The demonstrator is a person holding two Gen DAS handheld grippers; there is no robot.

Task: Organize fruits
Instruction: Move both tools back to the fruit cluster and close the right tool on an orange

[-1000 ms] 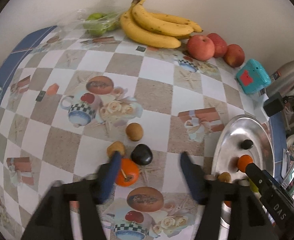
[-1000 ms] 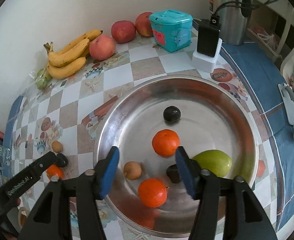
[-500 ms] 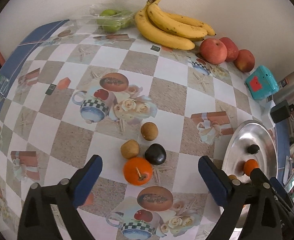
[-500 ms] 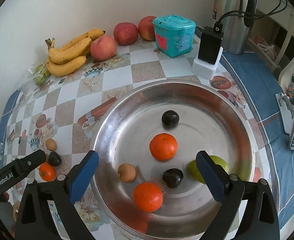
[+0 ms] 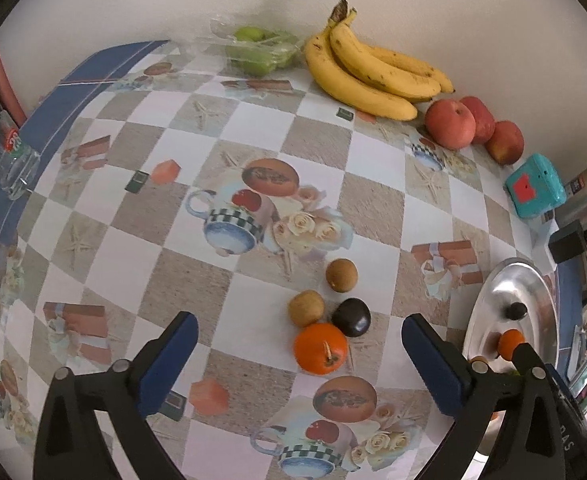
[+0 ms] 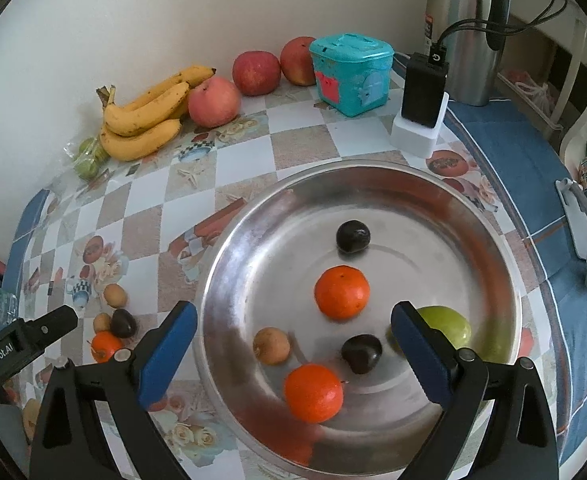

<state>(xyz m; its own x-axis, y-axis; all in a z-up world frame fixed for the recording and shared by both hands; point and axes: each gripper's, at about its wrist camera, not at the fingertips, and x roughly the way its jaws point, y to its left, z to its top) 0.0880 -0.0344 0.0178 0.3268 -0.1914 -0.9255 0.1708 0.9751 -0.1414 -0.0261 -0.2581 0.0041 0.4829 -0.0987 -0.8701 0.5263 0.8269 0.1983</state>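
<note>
Left claw hangs wide apart and empty over the cloth, its blue fingers straddling a small cluster of loose fruit. Right claw is equally wide and empty, poised above the bowl. Taking the bowl as landmark: inside it lie two oranges, two dark plums, one brown fruit and a green fruit, none touching the rim. Just left of the bowl, on the cloth, sit the stragglers: an orange, a plum touching it, and two brown ones, the farther of them slightly apart. Well beyond the bowl, against the wall, are bananas and apples. Judgement on handling: the cloth orange looks light, firm-skinned with some give, and round enough to roll if nudged; best taken across its widest middle, fingers on opposite flanks, stalk left pointing up. The plum looks glossy and probably slippery and easily bruised, so a gentle squeeze low on its sides suits it. Neighbours sit close, so a finger coming down between orange and plum may push one aside. Brown fruits seem hard and small; centre them well between the pads.
</note>
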